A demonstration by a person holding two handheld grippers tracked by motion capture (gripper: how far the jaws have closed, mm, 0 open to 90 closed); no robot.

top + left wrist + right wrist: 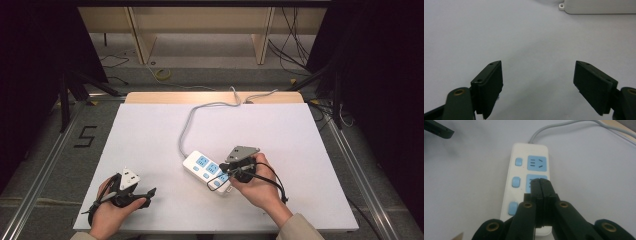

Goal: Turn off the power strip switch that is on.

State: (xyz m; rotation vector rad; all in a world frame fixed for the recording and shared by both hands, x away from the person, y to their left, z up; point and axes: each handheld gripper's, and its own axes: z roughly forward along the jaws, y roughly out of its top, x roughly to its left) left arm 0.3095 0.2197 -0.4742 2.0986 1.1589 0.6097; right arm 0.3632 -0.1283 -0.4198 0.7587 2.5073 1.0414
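A white power strip (pixel 202 166) with blue sockets lies mid-table, and its grey cable (pixel 186 128) runs off toward the far edge. My right gripper (pixel 222 169) is shut, jaws pressed flat together with nothing between them. In the right gripper view its tips (pixel 541 181) sit over the middle socket of the strip (pixel 530 152), beside a row of blue switches (pixel 516 181); I cannot tell whether they touch it. My left gripper (pixel 144 184) is held low at the front left, open and empty. Its jaws (pixel 537 87) spread wide over bare white surface.
The white table top (pixel 150 135) has free room left and right of the strip. The strip's white edge (pixel 599 7) shows far ahead in the left gripper view. Beyond the table lie floor cables (pixel 162 74) and wooden shelf legs (pixel 142 37).
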